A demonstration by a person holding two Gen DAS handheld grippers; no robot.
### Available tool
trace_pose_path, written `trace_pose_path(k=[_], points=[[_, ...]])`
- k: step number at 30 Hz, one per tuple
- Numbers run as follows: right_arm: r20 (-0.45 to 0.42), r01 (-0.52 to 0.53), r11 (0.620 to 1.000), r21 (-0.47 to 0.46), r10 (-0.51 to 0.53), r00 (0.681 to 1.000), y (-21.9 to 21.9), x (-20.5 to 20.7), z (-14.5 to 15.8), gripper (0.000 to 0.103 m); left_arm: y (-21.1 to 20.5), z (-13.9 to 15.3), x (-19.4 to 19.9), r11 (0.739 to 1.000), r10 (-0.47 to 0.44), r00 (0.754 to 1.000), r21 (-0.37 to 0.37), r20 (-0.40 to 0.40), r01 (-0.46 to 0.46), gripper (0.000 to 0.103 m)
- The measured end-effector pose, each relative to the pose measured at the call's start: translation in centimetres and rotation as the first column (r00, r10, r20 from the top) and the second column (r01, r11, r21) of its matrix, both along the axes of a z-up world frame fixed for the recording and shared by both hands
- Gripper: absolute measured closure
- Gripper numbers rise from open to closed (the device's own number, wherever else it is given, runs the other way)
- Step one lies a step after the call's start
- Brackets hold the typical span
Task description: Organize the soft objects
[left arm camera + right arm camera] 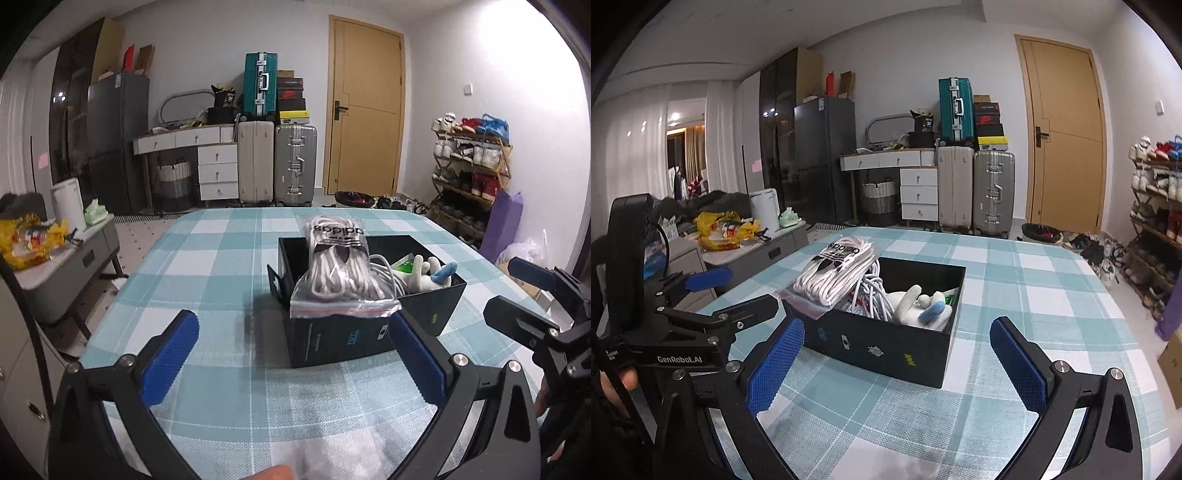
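An open black box (424,317) (886,347) stands on the table with the teal check cloth (207,258) (1034,295). A clear zip bag of white cord (340,266) (838,273) leans over the box's left near corner, partly sticking out. Inside lie a coiled white cable (388,273) (875,295) and a white plush toy with a blue part (424,273) (923,302). My left gripper (293,325) (753,288) is wide open just short of the box, nothing between its pads. My right gripper (895,328) (502,286) is also wide open and empty, near the box's front wall.
A low grey cabinet (74,258) with a yellow bag (720,229) stands left of the table. Suitcases (277,166), white drawers and a wooden door (365,110) line the far wall. A shoe rack (472,170) and a purple bag (502,225) are at the right.
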State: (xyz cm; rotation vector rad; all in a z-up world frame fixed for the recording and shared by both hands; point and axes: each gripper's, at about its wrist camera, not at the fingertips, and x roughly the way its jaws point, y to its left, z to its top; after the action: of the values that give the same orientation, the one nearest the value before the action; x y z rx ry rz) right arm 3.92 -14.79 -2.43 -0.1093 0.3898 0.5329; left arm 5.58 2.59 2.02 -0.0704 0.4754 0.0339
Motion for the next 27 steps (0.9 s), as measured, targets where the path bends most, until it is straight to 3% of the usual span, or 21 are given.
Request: trace_pose_path(k=[27], points=[[0.045, -0.008, 0.999, 0.043, 0.006, 0.999, -0.34, -0.56, -0.52, 0.001, -0.31, 0.02, -0.78, 1.0, 0.007, 0.999, 0.03, 0.051, -0.009, 0.0]])
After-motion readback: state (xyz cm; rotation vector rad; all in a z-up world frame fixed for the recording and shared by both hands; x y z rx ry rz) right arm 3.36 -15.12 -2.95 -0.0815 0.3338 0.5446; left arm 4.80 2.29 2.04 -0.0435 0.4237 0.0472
